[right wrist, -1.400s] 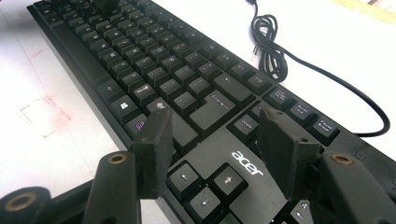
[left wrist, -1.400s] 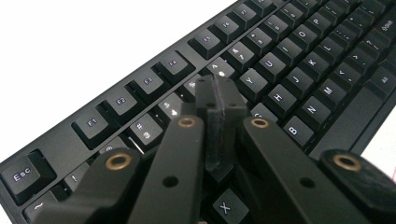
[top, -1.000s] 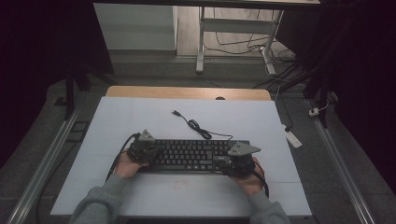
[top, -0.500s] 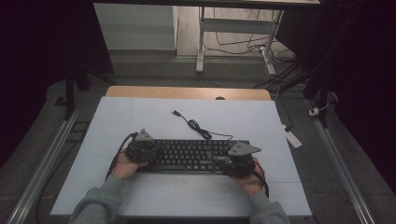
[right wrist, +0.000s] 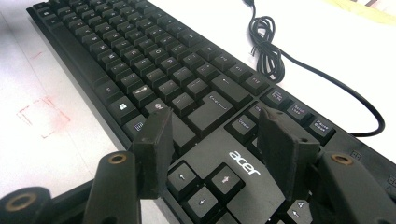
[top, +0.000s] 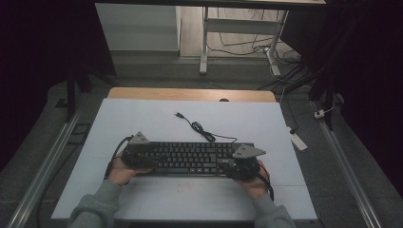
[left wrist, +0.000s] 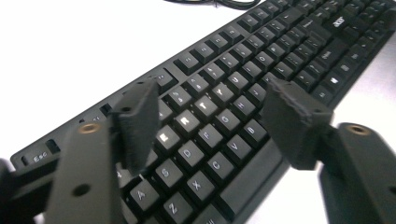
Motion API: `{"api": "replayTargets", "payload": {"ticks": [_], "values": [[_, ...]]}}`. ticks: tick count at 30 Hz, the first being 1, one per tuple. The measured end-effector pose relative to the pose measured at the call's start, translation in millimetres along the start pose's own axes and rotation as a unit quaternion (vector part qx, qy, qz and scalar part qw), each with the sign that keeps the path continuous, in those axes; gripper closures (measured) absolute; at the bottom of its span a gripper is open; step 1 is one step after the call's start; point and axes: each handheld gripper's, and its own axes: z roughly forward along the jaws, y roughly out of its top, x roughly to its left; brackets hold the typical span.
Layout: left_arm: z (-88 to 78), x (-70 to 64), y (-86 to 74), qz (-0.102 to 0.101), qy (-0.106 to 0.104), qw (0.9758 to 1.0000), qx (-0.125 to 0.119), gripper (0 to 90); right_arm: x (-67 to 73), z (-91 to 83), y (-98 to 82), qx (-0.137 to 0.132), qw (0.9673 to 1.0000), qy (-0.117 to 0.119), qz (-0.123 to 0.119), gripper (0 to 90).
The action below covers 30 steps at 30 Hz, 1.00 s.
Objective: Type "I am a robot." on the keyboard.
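White table (top: 142,118), claws (top: 142,159) over keyboard (top: 190,156)

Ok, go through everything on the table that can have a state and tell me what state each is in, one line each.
keyboard: flat on the table, keys up, gripped by neither gripper.
keyboard cable: unplugged, part coiled, plug lying loose on the table.
left gripper: jaws have just been opening, above the letter keys, nothing between the pads.
right gripper: open, over the arrow-key end, pads clear.
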Motion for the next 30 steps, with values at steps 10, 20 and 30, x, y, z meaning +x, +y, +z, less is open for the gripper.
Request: {"api": "replayTargets", "payload": {"ticks": [10,20,30], "values": [[-6.9,1.2,-2.1,-0.008,-0.014,0.9999,-0.001,24.0,-0.4,0.0,-0.1,0.0,1.0,-0.001,0.0,45.7],[-6.4,0.4,-2.1,-0.006,-0.015,0.9999,0.001,23.0,-0.7,-0.5,0.0,-0.001,1.0,-0.002,-0.002,45.7],[-6.0,0.0,-2.1,-0.003,-0.017,0.9998,0.003,22.9,1.0,-0.7,3.9,-0.011,0.9999,0.003,0.001,45.8]]}}
